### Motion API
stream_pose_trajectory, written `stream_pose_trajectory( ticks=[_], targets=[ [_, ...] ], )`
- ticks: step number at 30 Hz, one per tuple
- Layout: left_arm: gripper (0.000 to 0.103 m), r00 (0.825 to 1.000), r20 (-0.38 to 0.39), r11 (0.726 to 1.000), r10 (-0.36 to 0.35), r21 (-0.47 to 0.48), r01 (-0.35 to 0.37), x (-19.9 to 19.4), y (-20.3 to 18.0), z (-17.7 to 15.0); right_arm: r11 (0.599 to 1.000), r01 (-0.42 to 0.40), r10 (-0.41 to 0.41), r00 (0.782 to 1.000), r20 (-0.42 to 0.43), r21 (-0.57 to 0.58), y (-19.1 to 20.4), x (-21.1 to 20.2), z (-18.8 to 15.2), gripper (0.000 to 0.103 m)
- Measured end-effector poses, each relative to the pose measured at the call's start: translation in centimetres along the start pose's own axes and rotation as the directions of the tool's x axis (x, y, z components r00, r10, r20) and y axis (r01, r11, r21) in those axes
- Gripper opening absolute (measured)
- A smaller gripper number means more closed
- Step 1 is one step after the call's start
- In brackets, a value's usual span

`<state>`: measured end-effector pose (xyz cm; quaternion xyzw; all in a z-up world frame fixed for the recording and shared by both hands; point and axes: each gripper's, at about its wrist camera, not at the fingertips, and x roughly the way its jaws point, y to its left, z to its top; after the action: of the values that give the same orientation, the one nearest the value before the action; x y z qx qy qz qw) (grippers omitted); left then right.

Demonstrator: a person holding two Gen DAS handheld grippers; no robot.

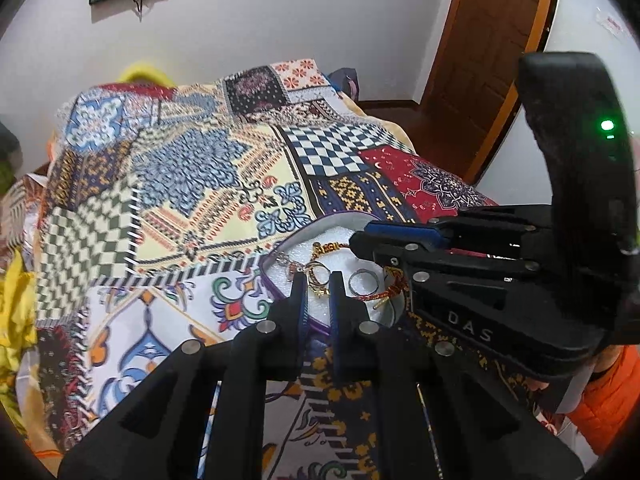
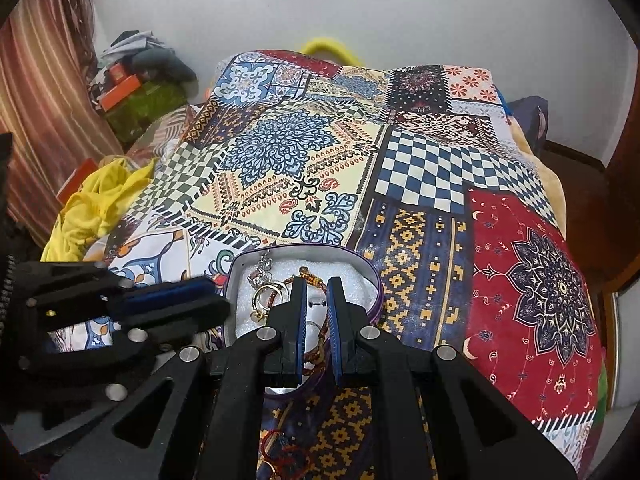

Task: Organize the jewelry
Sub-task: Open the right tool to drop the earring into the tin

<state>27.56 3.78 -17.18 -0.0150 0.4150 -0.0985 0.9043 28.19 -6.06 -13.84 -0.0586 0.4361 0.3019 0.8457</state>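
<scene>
Silver ring left view only | both hand-held grippers closed, holding nothing

Box: on the bedspread, near its front edge.
Rings: inside the box, left part (beside a braided cord).
Left gripper: just left of the box.
Right gripper: over the box.

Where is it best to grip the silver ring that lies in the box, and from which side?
Grip the silver ring across its rim, coming from above. It lies flat on the white foam, apart from the gold rings, with the braided cord close beside.
</scene>
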Motion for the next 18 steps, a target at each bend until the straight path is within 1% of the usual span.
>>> stream_pose_trajectory(
  ticks=[3,5,7,18],
  targets=[
    [0.01,1.0,0.019,1.0,0.018,0.017,-0.018,-1.1,-0.2,0.1,1.0,0.003,-0.003,1.0,-0.003,-0.002,0.1,-0.4,0.0,0.012],
    [0.01,0.999,0.032,0.999,0.029,0.027,-0.03,-1.8,-0.3,0.2,1.0,0.015,-0.015,1.0,0.003,-0.01,0.3,-0.8,0.0,0.018],
    [0.01,0.998,0.041,0.999,0.039,0.03,-0.041,-2.4,-0.3,0.2,1.0,0.021,-0.02,1.0,0.017,-0.012,0.5,-1.3,-0.1,0.021],
    [0.015,0.997,0.069,0.999,0.034,-0.019,-0.033,-5.1,0.0,-0.1,0.997,0.067,-0.064,0.994,0.084,-0.037,1.7,-5.4,-0.8,0.021]
  ],
)
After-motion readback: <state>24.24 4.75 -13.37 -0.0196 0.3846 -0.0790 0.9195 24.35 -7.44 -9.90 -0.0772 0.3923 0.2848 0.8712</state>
